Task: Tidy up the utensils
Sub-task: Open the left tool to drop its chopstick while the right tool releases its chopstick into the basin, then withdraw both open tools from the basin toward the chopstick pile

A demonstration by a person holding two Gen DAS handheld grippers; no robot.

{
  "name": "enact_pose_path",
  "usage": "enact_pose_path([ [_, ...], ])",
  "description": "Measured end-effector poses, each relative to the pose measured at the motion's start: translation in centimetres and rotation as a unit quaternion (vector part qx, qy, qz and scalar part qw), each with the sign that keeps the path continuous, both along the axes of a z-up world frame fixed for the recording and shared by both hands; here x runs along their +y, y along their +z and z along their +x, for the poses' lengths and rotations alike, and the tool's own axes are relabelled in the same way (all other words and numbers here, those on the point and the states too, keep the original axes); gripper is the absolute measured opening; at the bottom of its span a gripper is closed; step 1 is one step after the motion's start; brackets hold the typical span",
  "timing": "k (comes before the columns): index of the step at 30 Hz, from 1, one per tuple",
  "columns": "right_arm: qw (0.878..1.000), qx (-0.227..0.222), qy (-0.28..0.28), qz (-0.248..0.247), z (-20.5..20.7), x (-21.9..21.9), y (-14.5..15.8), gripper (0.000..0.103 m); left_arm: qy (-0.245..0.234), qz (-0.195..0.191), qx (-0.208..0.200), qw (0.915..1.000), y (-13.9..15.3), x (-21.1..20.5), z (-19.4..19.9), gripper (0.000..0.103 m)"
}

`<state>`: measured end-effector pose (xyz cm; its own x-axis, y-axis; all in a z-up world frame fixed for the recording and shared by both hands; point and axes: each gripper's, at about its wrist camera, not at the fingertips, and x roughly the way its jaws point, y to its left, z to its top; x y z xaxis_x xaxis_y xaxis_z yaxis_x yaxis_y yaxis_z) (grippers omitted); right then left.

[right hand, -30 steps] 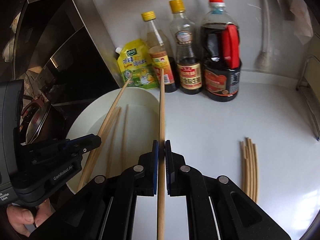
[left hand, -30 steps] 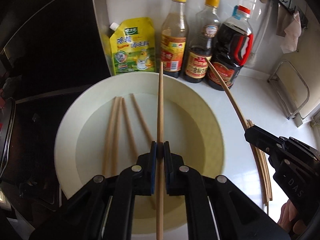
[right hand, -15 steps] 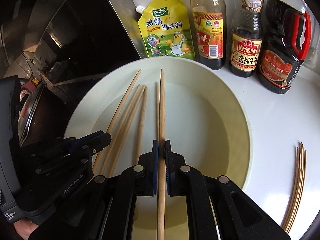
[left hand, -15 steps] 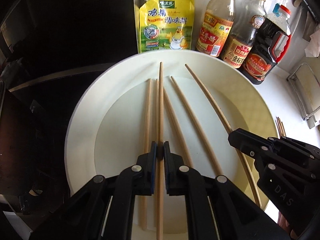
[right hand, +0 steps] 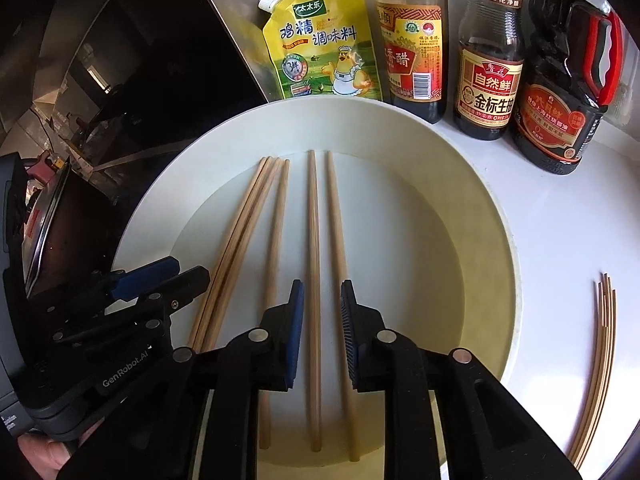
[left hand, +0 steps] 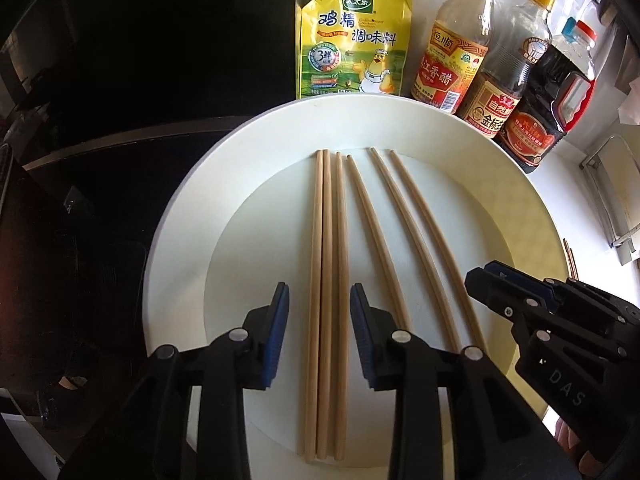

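Observation:
A wide white plate (left hand: 180, 220) (right hand: 500, 240) holds several wooden chopsticks lying lengthwise, tips toward the bottles. My left gripper (left hand: 319, 300) hovers low over the plate's near side. Its jaws are opening, and three chopsticks (left hand: 326, 220) lie flat between them, free of the pads. My right gripper (right hand: 322, 292) is opening as well, with one chopstick (right hand: 313, 220) lying on the plate between its blue pads, untouched. Each gripper shows in the other's view: the right gripper (left hand: 484, 276) on the right, the left gripper (right hand: 180, 274) on the left.
A yellow seasoning pouch (left hand: 354, 36) and three sauce bottles (right hand: 488, 60) stand just behind the plate. A dark stove top (left hand: 100, 100) lies to the left, with a pan (right hand: 52, 220). More chopsticks (right hand: 598, 360) lie on the white counter at right. A wire rack (left hand: 612, 184) stands far right.
Both grippers came down over the plate, then opened. The chopstick each one held now lies flat on the plate among the others.

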<state>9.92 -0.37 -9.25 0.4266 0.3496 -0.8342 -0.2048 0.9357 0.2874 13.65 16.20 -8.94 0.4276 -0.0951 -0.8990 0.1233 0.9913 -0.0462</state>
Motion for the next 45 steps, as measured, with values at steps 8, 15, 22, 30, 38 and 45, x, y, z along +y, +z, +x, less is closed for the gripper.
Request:
enact_pose_path([
  [8,1.0,-0.01,0.001,0.002,-1.1,-0.7,1.0,0.018,0.006,-0.001,-0.016,0.9999,1.5,-0.1,-0.9,0.039],
  [15,1.0,-0.029,0.002,-0.004,-3.2,-1.5,2.6,0.022,0.007,-0.008,-0.03,0.9995,2.8,-0.6,-2.7,0.046],
  [22,0.999,-0.04,-0.012,-0.002,-5.9,-3.7,3.5,0.026,0.001,-0.011,-0.042,0.999,3.9,-1.5,-5.0,0.053],
  [30,0.998,-0.044,-0.039,-0.008,-9.9,-8.2,4.2,0.035,-0.027,-0.025,-0.046,0.9982,4.8,-4.5,-7.7,0.06],
  [38,0.994,-0.036,-0.098,-0.039,-13.1,-15.6,4.3,0.039,-0.068,-0.052,-0.048,0.9951,5.4,-9.9,-9.5,0.062],
  [45,0.987,-0.022,-0.146,-0.063,-14.6,-22.3,2.8,0.046,-0.108,-0.062,-0.045,0.9912,5.0,-15.5,-11.2,0.065],
])
